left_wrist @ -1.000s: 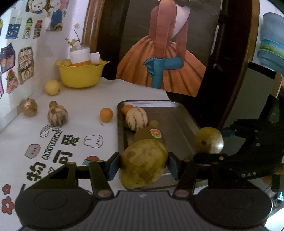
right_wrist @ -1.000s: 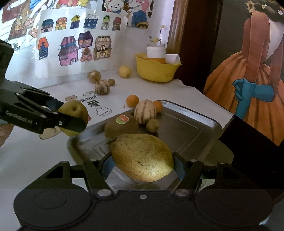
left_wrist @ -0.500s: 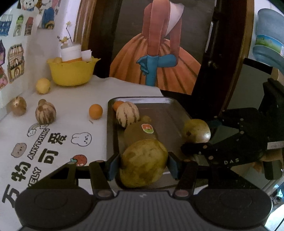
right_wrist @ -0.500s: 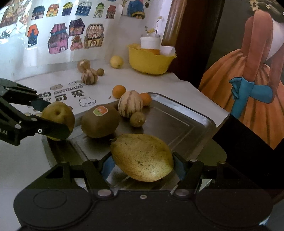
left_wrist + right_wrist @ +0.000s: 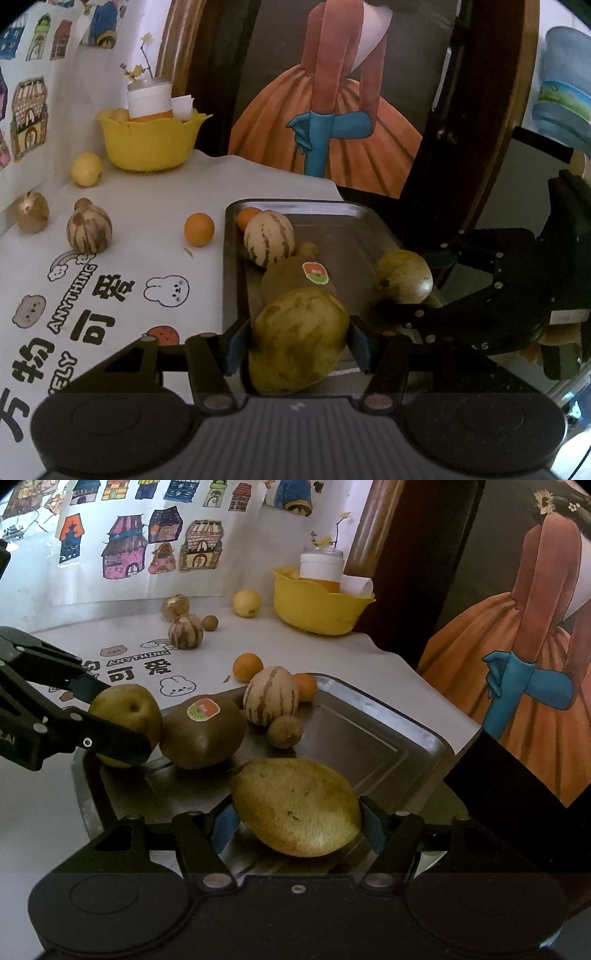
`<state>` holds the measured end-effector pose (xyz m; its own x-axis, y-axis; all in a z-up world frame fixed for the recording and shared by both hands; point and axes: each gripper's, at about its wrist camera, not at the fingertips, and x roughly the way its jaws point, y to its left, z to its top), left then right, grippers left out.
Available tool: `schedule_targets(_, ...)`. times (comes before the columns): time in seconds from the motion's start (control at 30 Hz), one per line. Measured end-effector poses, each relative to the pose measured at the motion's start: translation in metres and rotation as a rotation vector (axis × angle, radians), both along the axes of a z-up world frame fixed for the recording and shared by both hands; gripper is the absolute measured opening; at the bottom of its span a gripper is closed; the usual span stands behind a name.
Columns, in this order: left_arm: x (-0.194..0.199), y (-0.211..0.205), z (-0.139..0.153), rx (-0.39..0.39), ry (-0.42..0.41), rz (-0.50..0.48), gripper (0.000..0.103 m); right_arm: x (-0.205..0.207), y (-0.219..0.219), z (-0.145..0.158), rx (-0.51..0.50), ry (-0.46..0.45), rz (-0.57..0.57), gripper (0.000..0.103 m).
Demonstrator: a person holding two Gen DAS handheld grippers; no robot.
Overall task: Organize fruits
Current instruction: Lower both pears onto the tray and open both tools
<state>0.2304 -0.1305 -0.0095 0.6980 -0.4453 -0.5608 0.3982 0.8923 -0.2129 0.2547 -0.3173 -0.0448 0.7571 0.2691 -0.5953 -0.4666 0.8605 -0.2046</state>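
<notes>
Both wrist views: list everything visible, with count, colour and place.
Metal tray: one, grey, on the white tablecloth.
Stickered brown kiwi: one, in the tray.
Striped cream melons: two, one in the tray, one on the cloth.
Small oranges: two, one on the cloth, one in the tray's far corner.
Small brown fruit: one, in the tray.
Yellow bowl: one, far end.
Yellow lemon: one, beside the bowl.
Left claw: shut on a yellow-green pear.
Right claw: shut on a yellow oval fruit.
</notes>
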Motion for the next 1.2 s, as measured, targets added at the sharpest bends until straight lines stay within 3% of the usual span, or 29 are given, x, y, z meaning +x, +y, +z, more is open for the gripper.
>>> schedule_targets(0.53,0.002,0.001,-0.001,-0.009,0.017,0.003,0.064,0.001,0.001,-0.003,0.006,-0.025,-0.013,0.071)
schedule_targets(0.63,0.000,0.000,-0.001,0.008,0.016,0.010,0.071,0.000,0.000,-0.003,0.003,-0.028,-0.014,0.071)
schedule_targets(0.8,-0.002,0.003,-0.001,-0.006,0.019,0.018,0.071,-0.009,-0.002,0.001,0.016,-0.046,-0.019,0.072)
schedule_targets(1.0,-0.011,0.008,0.005,-0.016,0.009,0.037,0.080,-0.020,-0.006,0.008,0.038,-0.062,-0.035,0.078)
schedule_targets(1.2,-0.025,0.020,0.016,-0.037,0.003,0.085,0.091,-0.039,-0.011,0.015,0.063,-0.058,-0.060,0.094)
